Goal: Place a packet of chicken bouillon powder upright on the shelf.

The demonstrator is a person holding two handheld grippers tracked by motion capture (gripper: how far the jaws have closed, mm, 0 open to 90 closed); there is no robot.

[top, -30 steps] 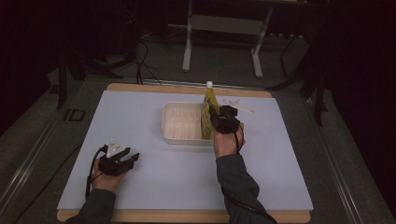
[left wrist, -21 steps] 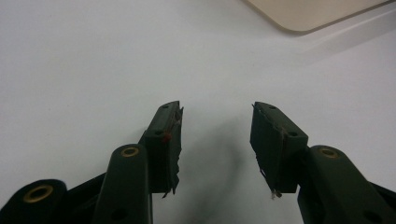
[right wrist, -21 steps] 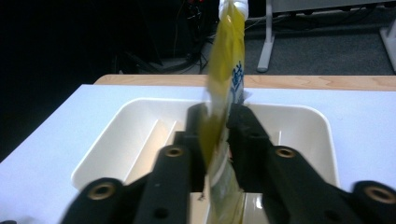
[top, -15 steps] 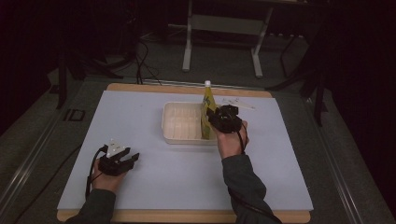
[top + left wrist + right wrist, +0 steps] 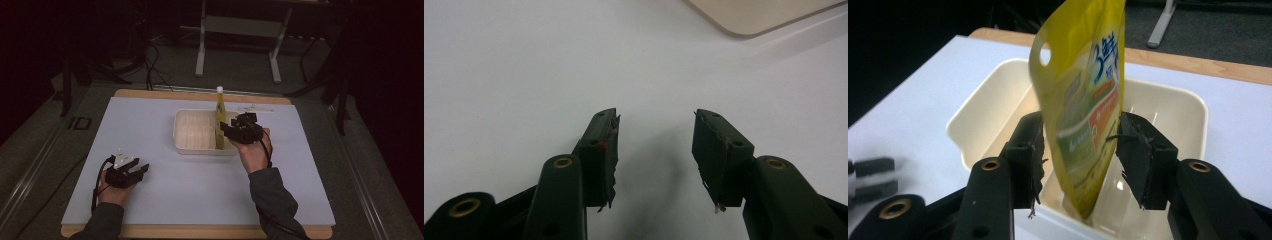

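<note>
Dim, dark surroundings; bright table glare; slight close-up blur.

Yellow pouch [image 5: 1083,107], printed, white cap, hole near top edge: we find it upright in the cream tray [image 5: 192,131], right end, frame centre.
</note>
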